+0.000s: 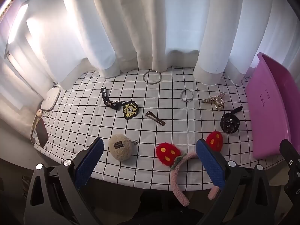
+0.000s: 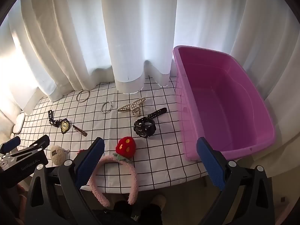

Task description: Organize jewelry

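Note:
A pink fluffy headband (image 1: 177, 183) with two red strawberry ears (image 1: 167, 153) lies at the table's near edge; it also shows in the right wrist view (image 2: 114, 178). Behind it lie a beige plush keychain (image 1: 120, 149), a black watch (image 1: 229, 124), a pearl claw clip (image 1: 215, 101), a brown hair clip (image 1: 155, 118), a black badge strap (image 1: 121, 106) and two metal rings (image 1: 152, 77). A purple tub (image 2: 225, 101) stands at the right. My left gripper (image 1: 150, 161) is open above the near edge. My right gripper (image 2: 150, 161) is open, between the headband and the tub.
White curtains (image 1: 150, 28) hang along the table's far side. A white device (image 1: 51, 100) and a dark card (image 1: 41, 133) lie at the left edge. The checked tablecloth (image 1: 93, 127) covers the table. The left gripper's body (image 2: 22, 157) shows at the right wrist view's left.

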Available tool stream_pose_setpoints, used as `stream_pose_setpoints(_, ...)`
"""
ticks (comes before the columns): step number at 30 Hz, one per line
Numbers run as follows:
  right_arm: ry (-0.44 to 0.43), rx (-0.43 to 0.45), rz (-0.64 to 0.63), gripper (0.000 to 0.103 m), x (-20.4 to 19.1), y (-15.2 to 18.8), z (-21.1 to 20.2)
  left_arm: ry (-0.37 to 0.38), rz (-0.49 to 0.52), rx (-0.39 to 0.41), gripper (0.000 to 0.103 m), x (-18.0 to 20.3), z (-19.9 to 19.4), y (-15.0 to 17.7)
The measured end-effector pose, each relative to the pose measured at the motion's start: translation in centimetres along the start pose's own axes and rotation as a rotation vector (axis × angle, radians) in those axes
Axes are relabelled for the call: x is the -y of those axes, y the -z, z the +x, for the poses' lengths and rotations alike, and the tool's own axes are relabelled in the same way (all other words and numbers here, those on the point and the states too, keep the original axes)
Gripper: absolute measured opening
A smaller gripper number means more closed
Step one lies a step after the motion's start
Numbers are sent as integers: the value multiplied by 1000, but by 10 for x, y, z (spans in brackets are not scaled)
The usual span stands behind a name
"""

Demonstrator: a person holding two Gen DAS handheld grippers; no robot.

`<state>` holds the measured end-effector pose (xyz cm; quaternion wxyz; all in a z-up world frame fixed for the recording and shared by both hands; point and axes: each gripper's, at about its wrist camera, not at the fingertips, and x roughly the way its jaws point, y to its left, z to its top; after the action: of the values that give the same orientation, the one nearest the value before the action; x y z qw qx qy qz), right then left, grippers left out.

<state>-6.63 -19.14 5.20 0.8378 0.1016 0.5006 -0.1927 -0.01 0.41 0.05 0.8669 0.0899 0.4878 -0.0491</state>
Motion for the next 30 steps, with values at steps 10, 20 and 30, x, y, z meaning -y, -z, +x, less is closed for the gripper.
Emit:
stream_pose_setpoints(10,-6,-1,13,94,4,3,-2,9,23,-7,97,1,0,0)
stream_pose_setpoints(20,-2,3,6,94,0,1,-1,6,27,-5,97,4,0,-2)
stream_pose_setpoints(30,-7,-3,12,94,-1,-2,-1,9,28,3,97,0,0,0)
